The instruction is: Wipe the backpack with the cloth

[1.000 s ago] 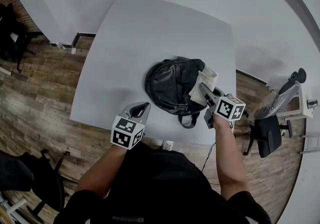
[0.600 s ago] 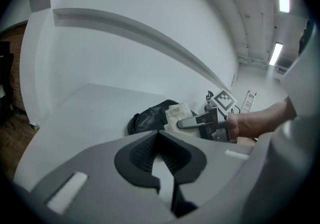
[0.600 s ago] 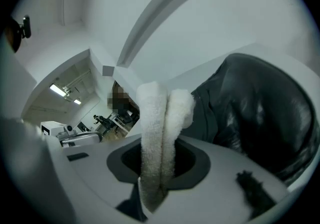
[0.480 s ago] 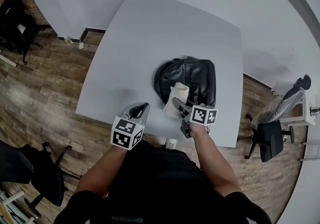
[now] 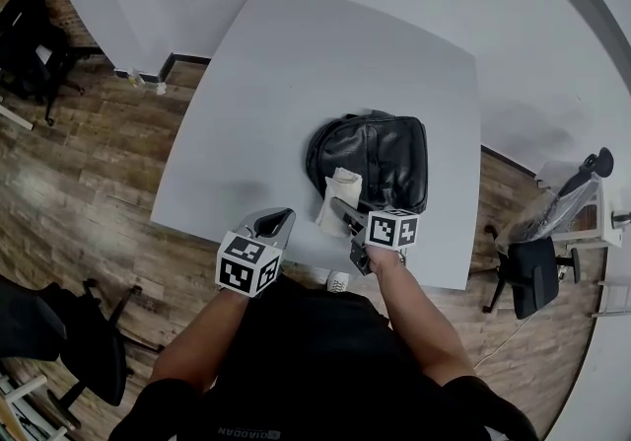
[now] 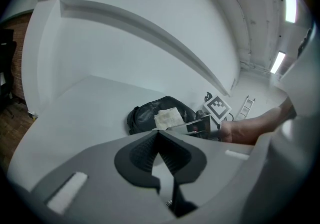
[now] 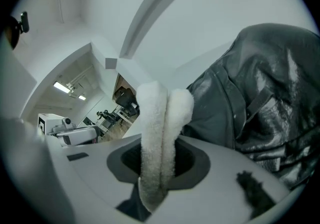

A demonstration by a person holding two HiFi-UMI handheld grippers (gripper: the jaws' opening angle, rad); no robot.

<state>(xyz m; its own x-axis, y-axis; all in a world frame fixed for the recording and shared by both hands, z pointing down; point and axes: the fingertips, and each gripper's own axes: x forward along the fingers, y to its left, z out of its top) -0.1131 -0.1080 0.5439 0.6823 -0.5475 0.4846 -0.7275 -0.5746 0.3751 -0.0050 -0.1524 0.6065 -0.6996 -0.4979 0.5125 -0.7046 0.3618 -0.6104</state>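
A black leather backpack (image 5: 373, 159) lies on the white table (image 5: 296, 74), near its front edge. My right gripper (image 5: 337, 210) is shut on a white cloth (image 5: 337, 196), which rests against the backpack's front left side. In the right gripper view the folded cloth (image 7: 160, 138) stands between the jaws, with the backpack (image 7: 260, 92) just to its right. My left gripper (image 5: 271, 224) hovers at the table's front edge, shut and holding nothing. Its own view shows the backpack (image 6: 150, 115) and cloth (image 6: 169, 117) ahead.
Office chairs stand on the wooden floor at the left (image 5: 39, 54) and right (image 5: 527, 266). A white wall runs behind the table. A small white object (image 5: 338, 282) lies on the floor below the table's front edge.
My right gripper has dragged the cloth from the backpack's right side across to its front left side. The head view has shifted, and the left gripper has stayed put.
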